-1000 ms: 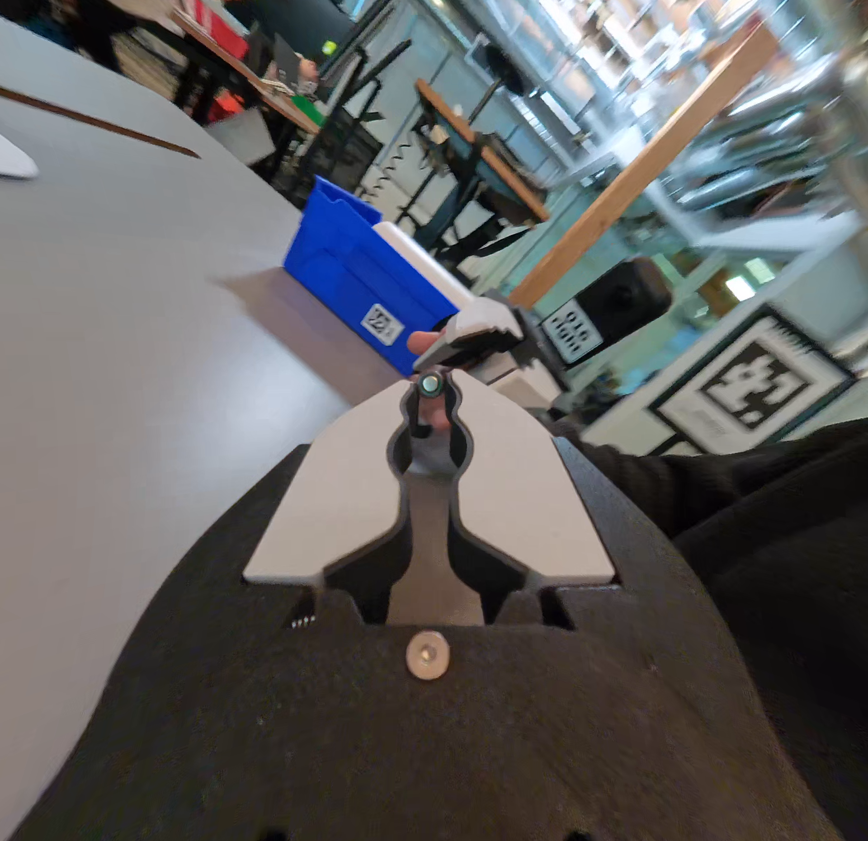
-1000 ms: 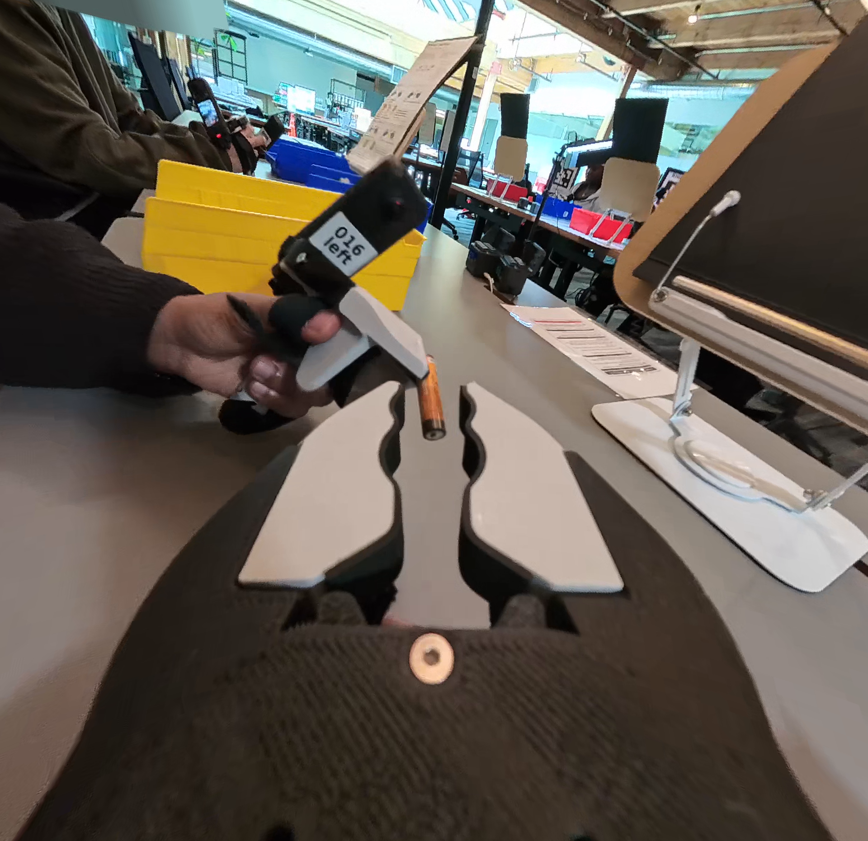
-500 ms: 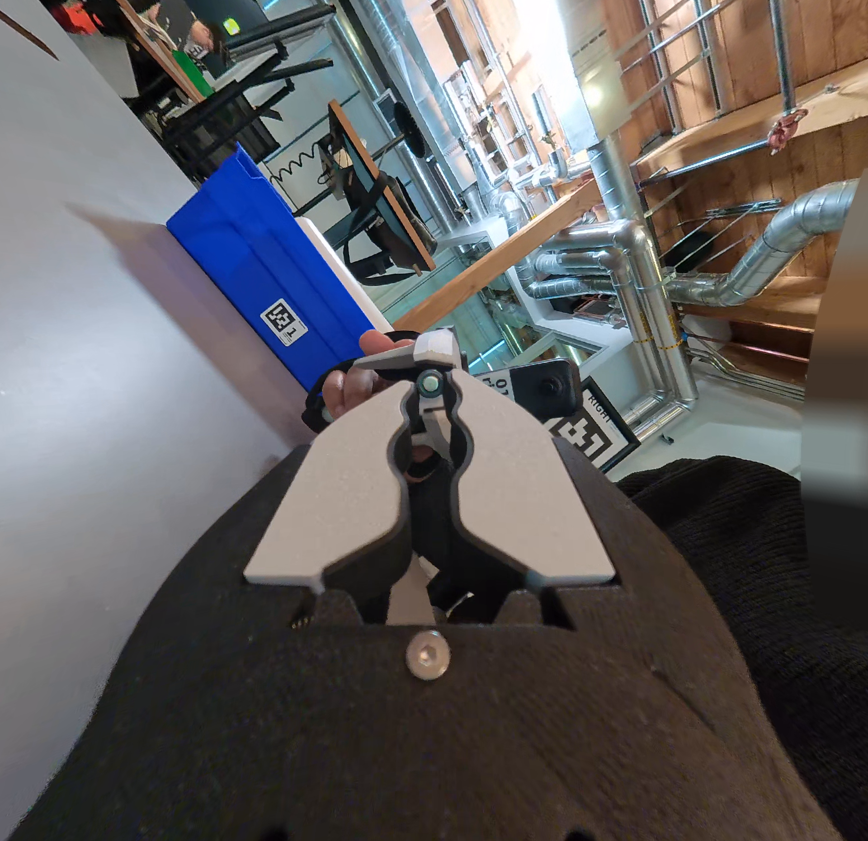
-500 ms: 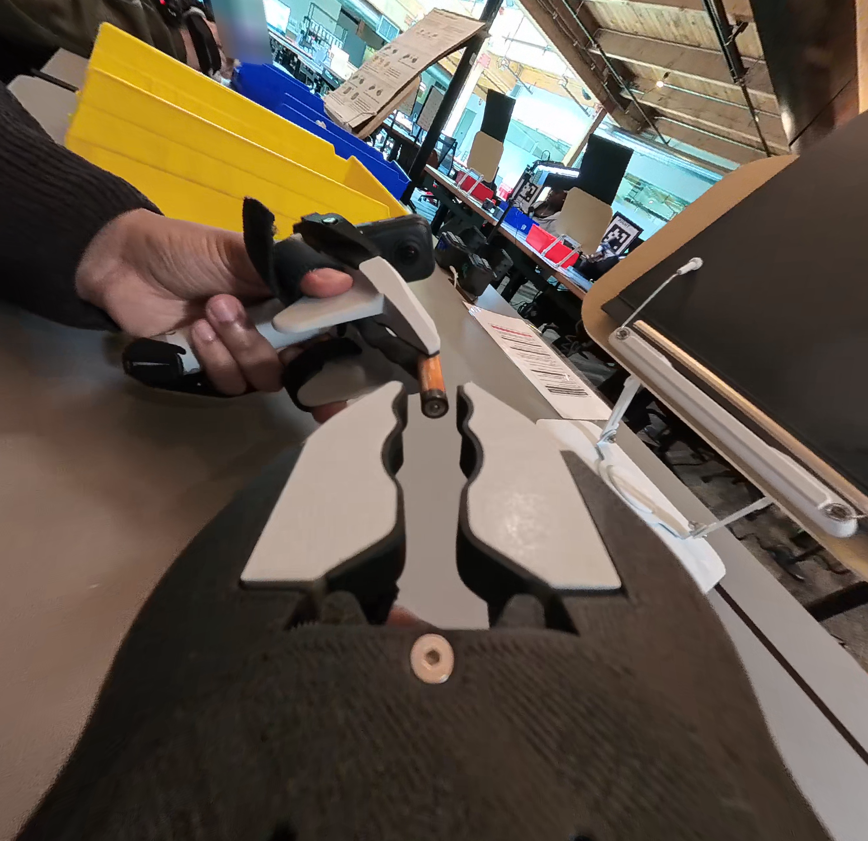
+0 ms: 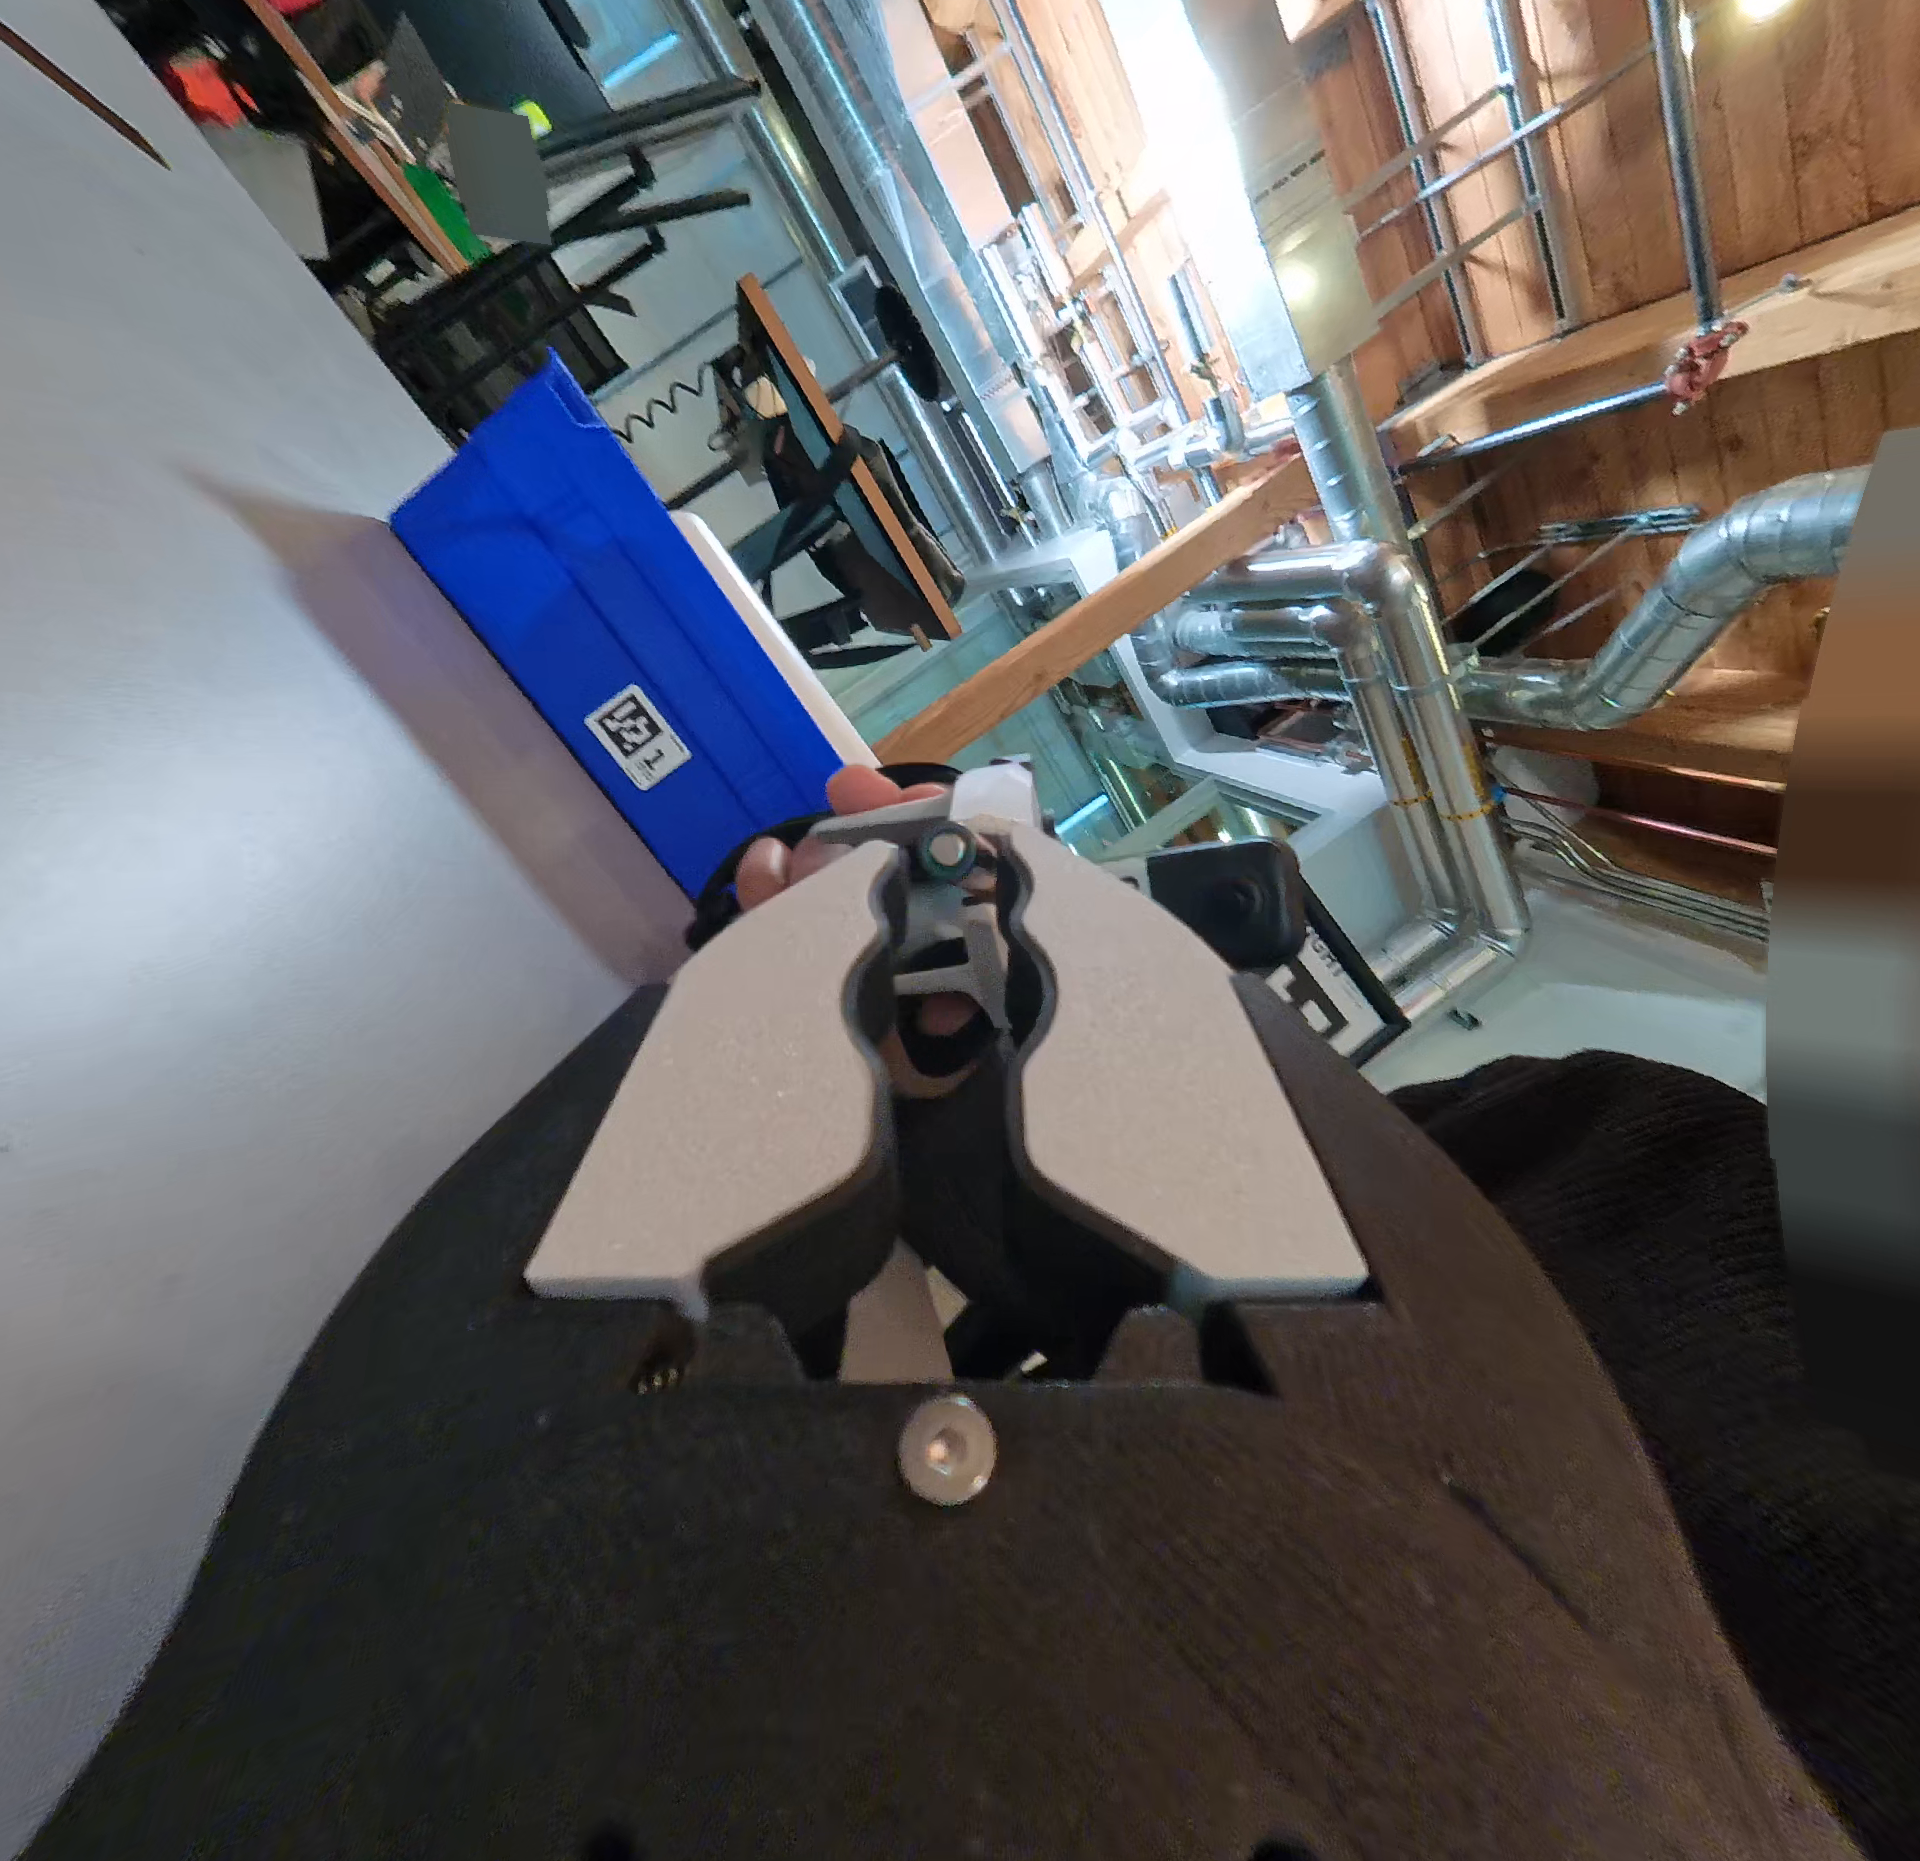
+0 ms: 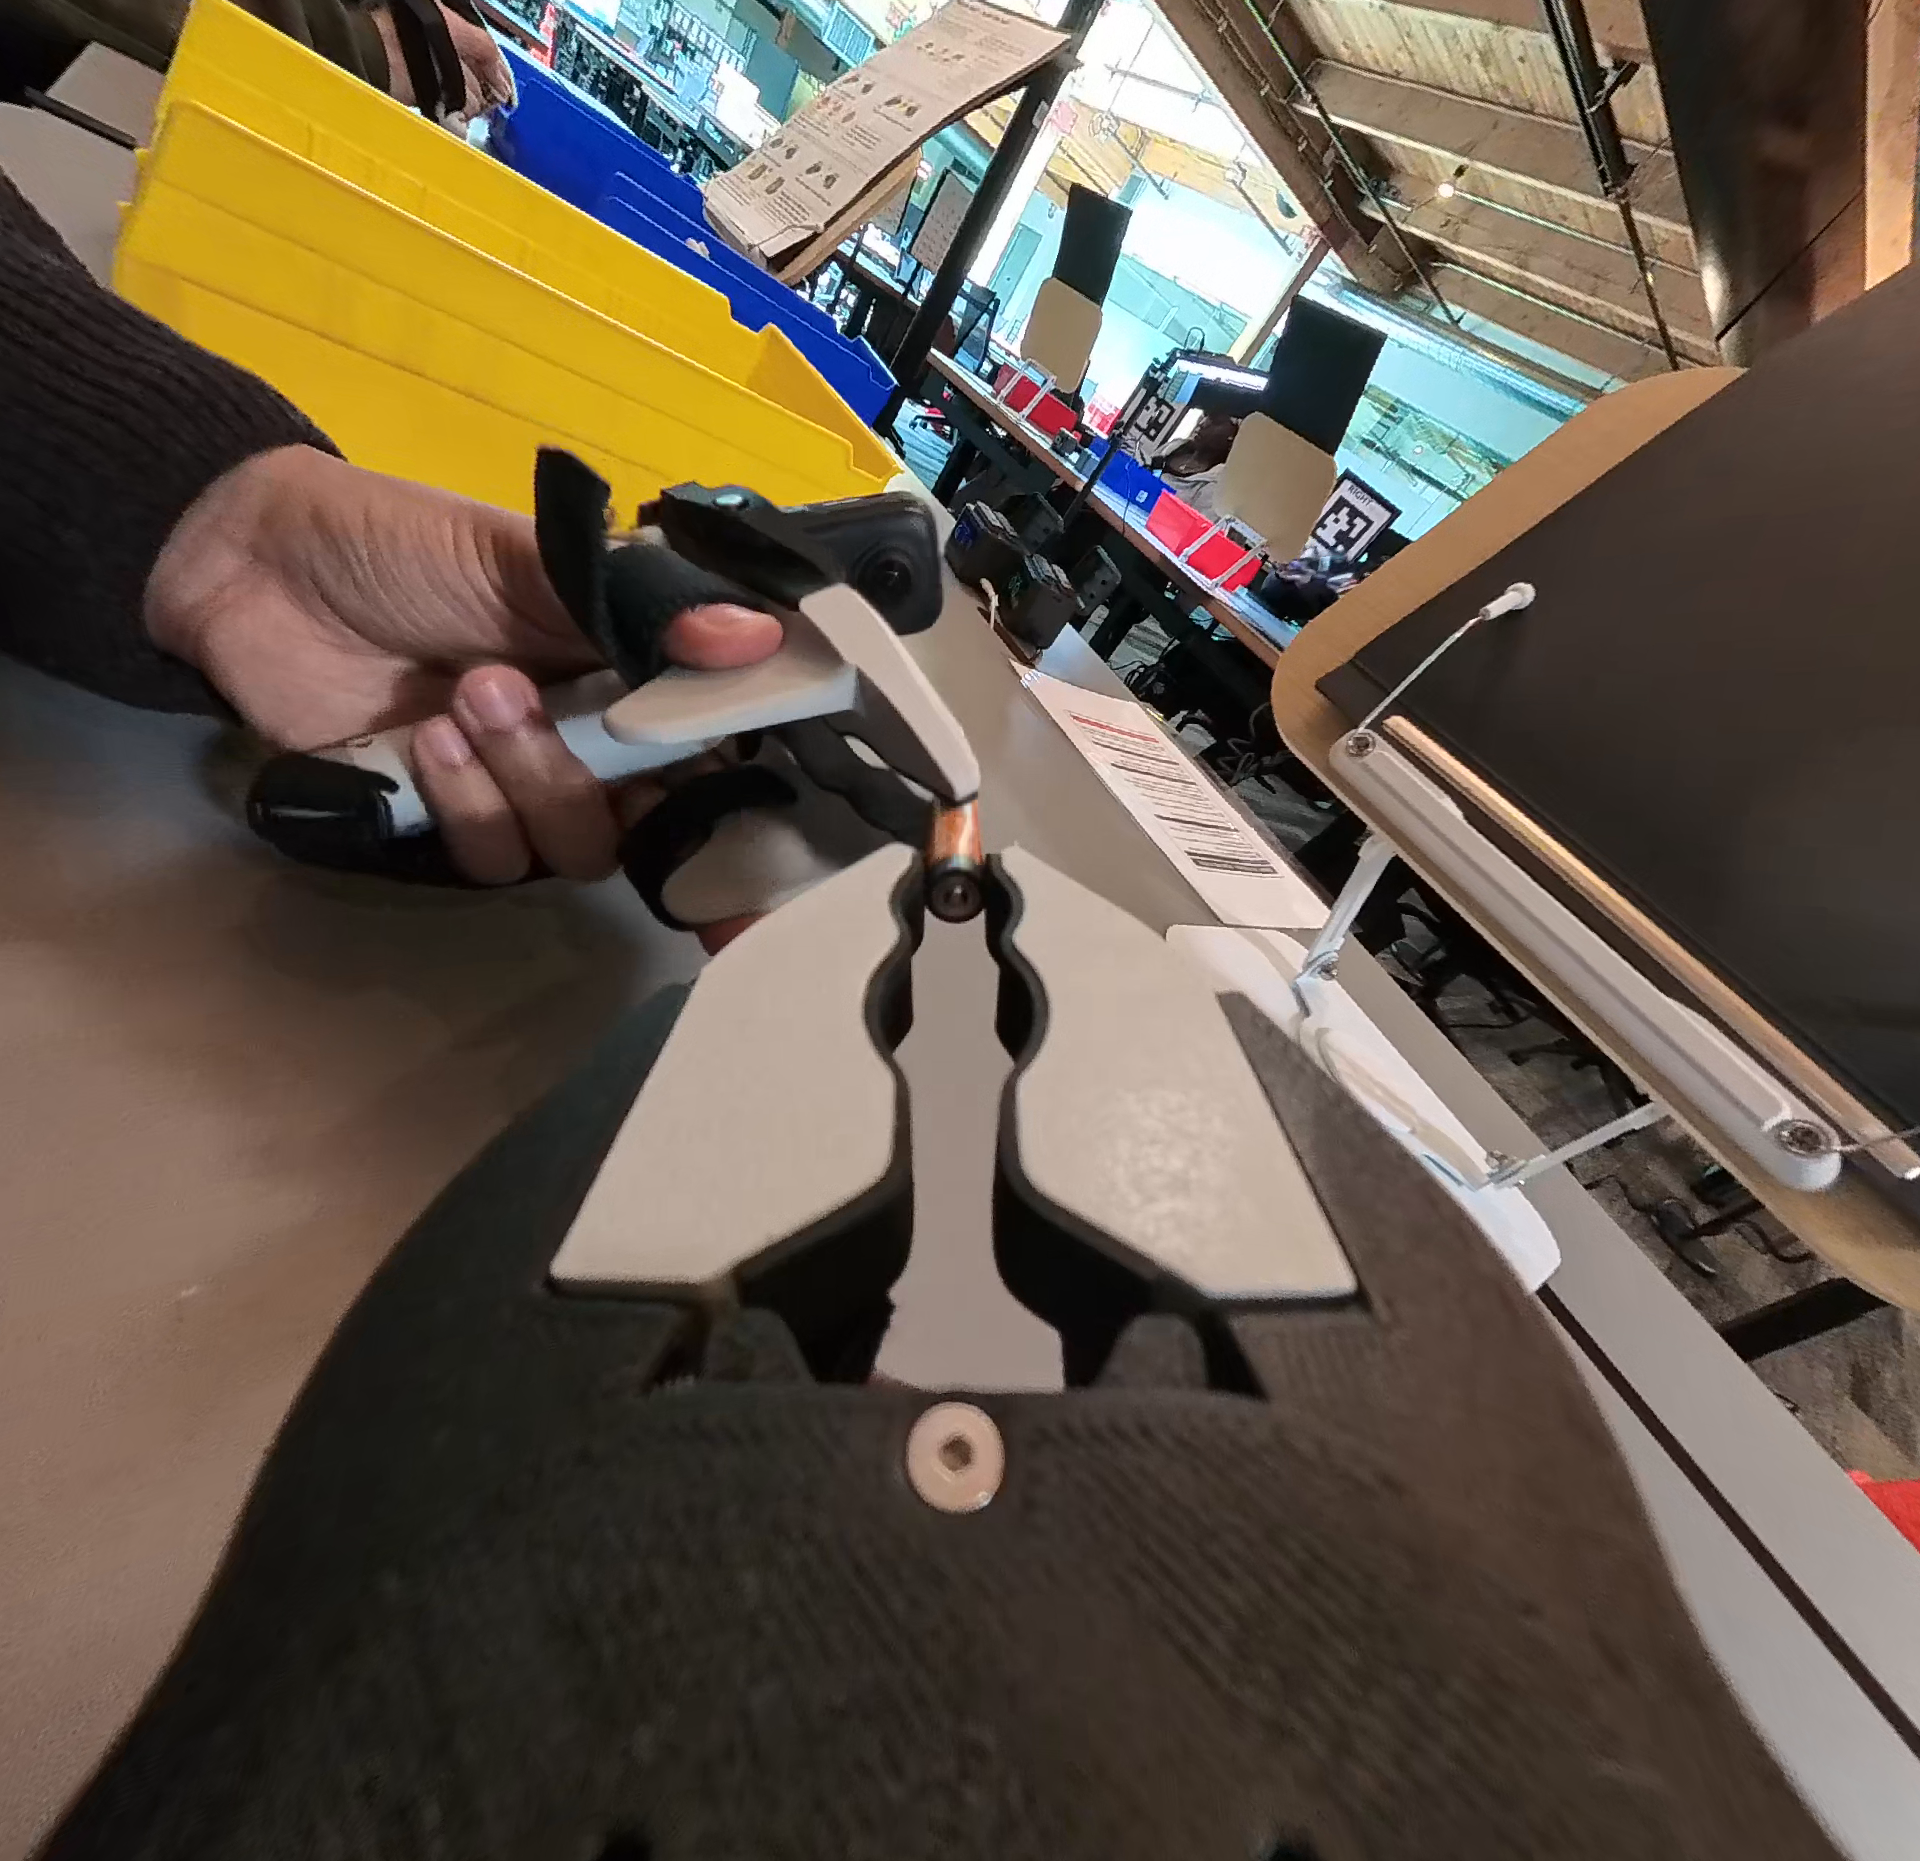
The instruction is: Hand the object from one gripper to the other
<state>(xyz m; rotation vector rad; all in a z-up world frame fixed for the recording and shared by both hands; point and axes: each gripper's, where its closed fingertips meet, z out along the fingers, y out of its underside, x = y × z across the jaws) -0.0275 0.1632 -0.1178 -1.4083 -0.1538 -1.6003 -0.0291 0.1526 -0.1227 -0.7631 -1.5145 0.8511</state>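
Copper-toned battery (image 6: 954, 855) clamped in left gripper (image 6: 961, 795) tips, its free end between right gripper (image 6: 956, 892) tips, apparently closed on it; mid-handover, next left must release once right's hold is firm.

The battery (image 6: 954, 855), a small copper-and-black cylinder, hangs tilted in the air above the table, its upper end pinched between one gripper's fingertips and its dark lower end between the other's.
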